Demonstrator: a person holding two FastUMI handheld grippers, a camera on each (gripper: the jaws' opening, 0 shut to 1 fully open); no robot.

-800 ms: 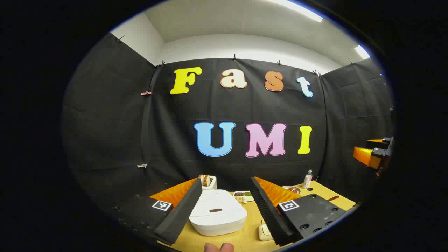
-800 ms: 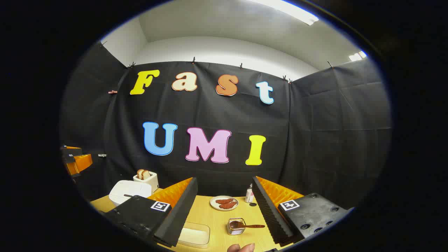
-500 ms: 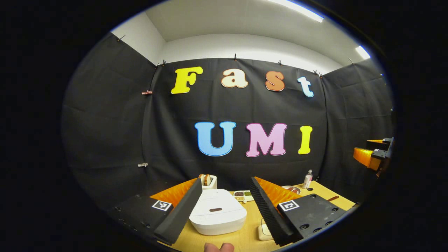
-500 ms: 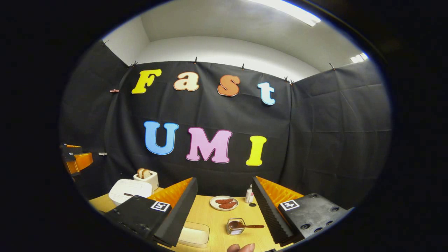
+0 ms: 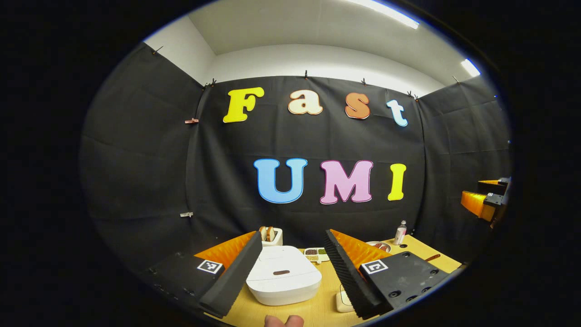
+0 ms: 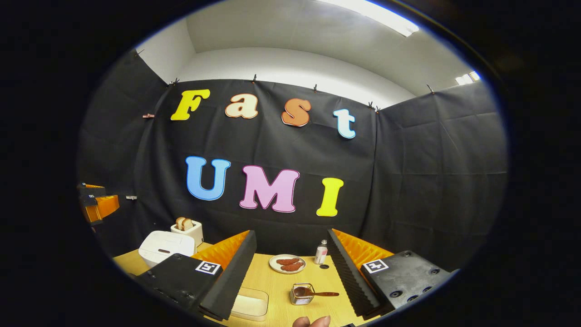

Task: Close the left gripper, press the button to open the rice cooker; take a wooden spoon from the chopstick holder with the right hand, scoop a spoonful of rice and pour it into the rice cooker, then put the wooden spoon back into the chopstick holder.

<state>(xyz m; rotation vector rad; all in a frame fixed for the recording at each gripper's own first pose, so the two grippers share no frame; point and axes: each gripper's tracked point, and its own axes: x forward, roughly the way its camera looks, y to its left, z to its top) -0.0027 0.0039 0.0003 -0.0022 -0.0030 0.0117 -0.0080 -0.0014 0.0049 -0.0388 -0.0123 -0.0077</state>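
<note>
The white rice cooker (image 5: 283,274) stands with its lid down, a dark button (image 5: 281,272) on its front top. It sits just beyond my left gripper (image 5: 292,238), which is open and holds nothing. My right gripper (image 6: 291,234) is also open and holds nothing, above the table's front. Ahead of it is the small chopstick holder (image 6: 301,294) with the wooden spoon (image 6: 323,294) in it, handle pointing right. A clear rice box (image 6: 249,303) lies by its left finger. Each gripper appears in the other's view, the right gripper (image 5: 484,203) at far right and the left gripper (image 6: 97,205) at far left.
A toaster (image 6: 187,229) with bread stands behind the cooker (image 6: 161,245). A plate of brown food (image 6: 287,263) and a small bottle (image 6: 321,253) sit toward the back wall. A small dish of beans (image 5: 314,254) lies right of the cooker. A thumb (image 5: 283,320) shows at the bottom edge.
Both grippers stay open and almost still. The table objects in the right gripper view have drifted slightly to the left.
</note>
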